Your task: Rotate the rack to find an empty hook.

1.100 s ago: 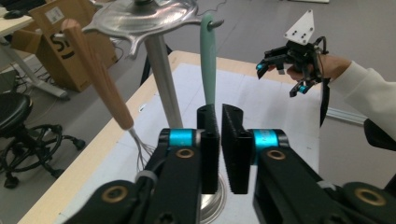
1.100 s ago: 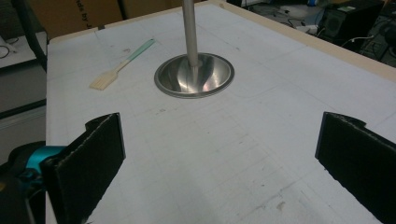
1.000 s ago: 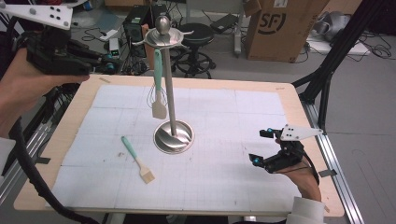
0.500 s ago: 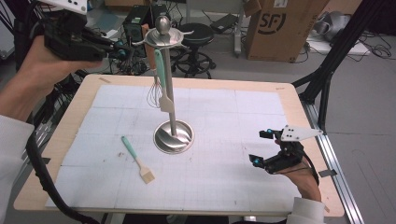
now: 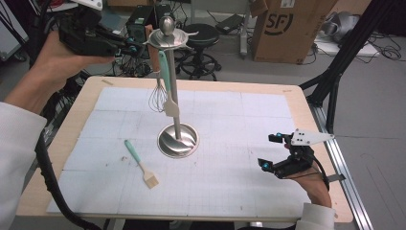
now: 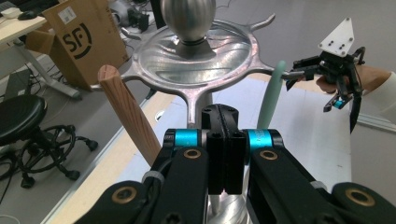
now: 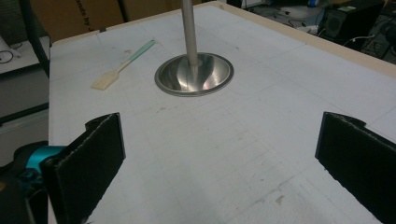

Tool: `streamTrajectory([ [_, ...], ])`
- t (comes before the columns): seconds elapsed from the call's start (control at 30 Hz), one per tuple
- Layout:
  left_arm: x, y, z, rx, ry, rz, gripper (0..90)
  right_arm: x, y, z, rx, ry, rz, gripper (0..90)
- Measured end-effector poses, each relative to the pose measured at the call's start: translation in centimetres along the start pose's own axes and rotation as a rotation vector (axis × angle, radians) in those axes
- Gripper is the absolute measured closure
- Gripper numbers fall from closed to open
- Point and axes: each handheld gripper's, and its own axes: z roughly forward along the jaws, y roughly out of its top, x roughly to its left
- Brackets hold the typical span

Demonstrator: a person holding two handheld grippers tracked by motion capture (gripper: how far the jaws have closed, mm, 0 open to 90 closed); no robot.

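Observation:
A steel utensil stand [image 5: 178, 140] rises from the middle of the white mat [image 5: 230, 191]. From the hooks of its top disc [image 5: 167, 36] hang a wire whisk [image 5: 156, 97] with a wooden handle [image 6: 128, 116] and a pale spatula [image 5: 171, 108] with a teal handle [image 6: 271, 93]. A teal-handled basting brush [image 5: 141, 165] lies flat on the mat, left of the base. My left gripper [image 5: 138, 46] is held high, just left of the top disc [image 6: 196, 60], its jaws shut [image 6: 224, 140] with nothing between them. Low at the right, my right gripper [image 5: 268, 151] is open and empty [image 7: 222, 126], facing the stand's base [image 7: 194, 74] and the brush [image 7: 121, 67].
The mat covers a wooden table [image 5: 306, 103]. Beyond its far edge stand a cardboard box [image 5: 287, 26], black stools [image 5: 203, 36] and cables. A black frame leg [image 5: 335, 81] rises at the right. Bare mat lies between my right gripper and the stand.
My left gripper has risen and moved right, from the table's far left corner up to the stand's top disc. The right gripper has stayed in place.

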Motion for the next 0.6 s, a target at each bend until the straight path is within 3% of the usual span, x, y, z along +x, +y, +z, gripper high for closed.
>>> streamTrajectory([
  [0.17, 0.9, -0.2, 0.1, 0.003, 0.012, 0.005, 89.8, 0.0, 0.0, 0.0, 0.007, 0.002, 0.001, 0.2],
  [0.43, 2.6, -0.8, 0.0, 0.003, 0.070, -0.013, 89.8, 0.1, -0.2, 0.0, 0.018, -0.001, 0.004, 0.2],
  [0.6, 3.1, -1.0, 0.1, 0.001, 0.061, -0.014, 89.8, 0.0, -0.3, 0.2, 0.029, -0.005, 0.001, 0.3],
])
